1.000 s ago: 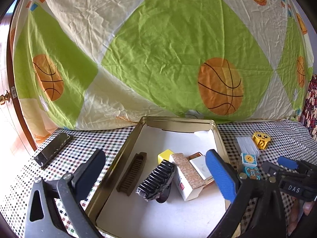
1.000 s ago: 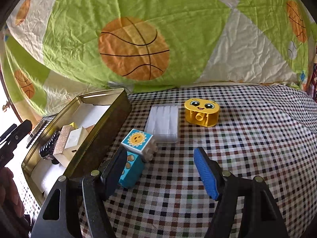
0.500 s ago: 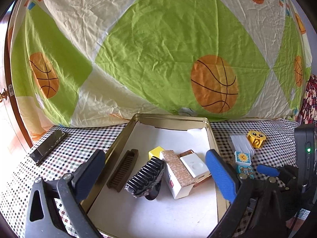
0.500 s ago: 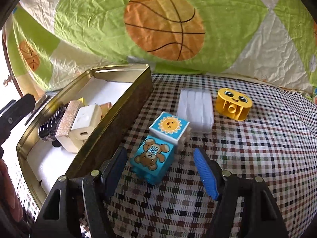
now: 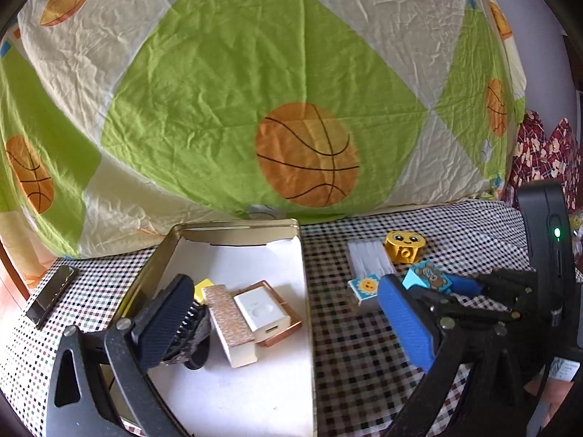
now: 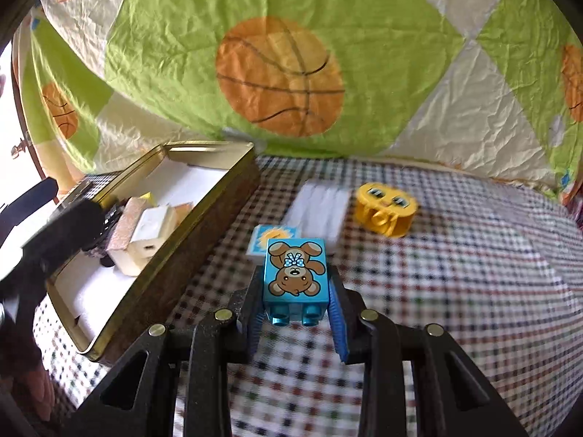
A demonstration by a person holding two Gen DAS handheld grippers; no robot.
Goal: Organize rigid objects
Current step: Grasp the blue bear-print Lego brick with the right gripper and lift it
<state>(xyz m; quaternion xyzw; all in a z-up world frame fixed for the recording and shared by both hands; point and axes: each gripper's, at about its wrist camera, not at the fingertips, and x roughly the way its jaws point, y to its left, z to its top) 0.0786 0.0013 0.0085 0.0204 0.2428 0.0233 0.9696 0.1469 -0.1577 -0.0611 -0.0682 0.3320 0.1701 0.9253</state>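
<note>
Right hand-held gripper (image 6: 296,302) just closed, glossy bear block (image 6: 294,269) seemingly lifted

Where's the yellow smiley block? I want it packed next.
In the right wrist view the yellow smiley block sits on the checked cloth, right of the white ribbed block, outside the tin.

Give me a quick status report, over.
Right gripper just closed, shut on the bear block. Left gripper open, empty, over the tin. Sun block right behind; path to tin clear.
</note>
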